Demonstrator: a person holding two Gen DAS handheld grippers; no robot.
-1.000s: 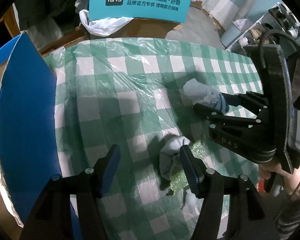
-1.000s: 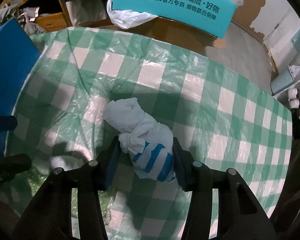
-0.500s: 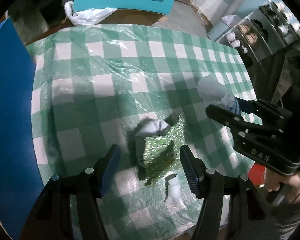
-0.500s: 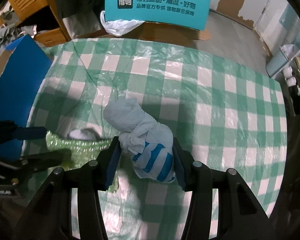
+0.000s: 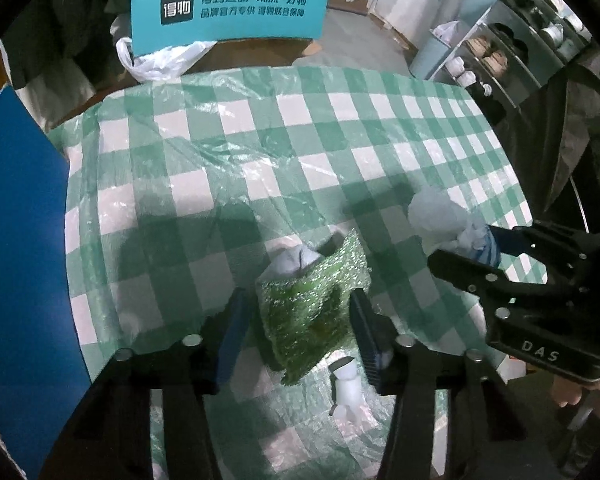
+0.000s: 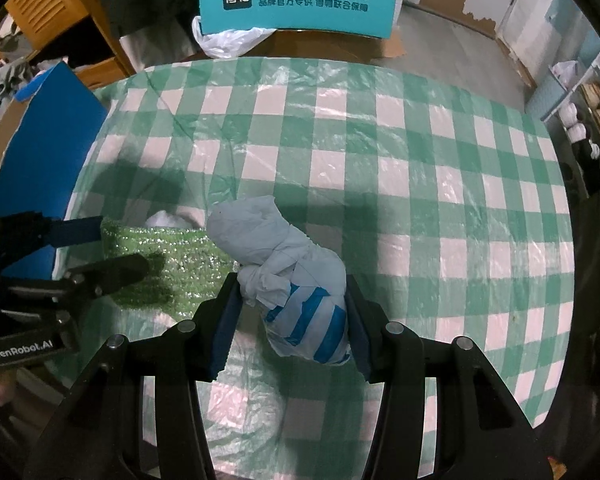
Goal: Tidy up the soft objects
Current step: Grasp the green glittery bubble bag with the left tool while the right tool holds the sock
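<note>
A checked table (image 6: 420, 168) lies under both grippers. The right gripper (image 6: 292, 312) has its jaws closed on a striped bundle (image 6: 296, 276); the left gripper (image 5: 300, 320) pinches a green sponge (image 5: 308, 304) above the table.

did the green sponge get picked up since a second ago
Yes. The green sponge lay on the checked cloth beside the open left gripper; now it is clamped between the fingers, apparently raised off the cloth.
</note>
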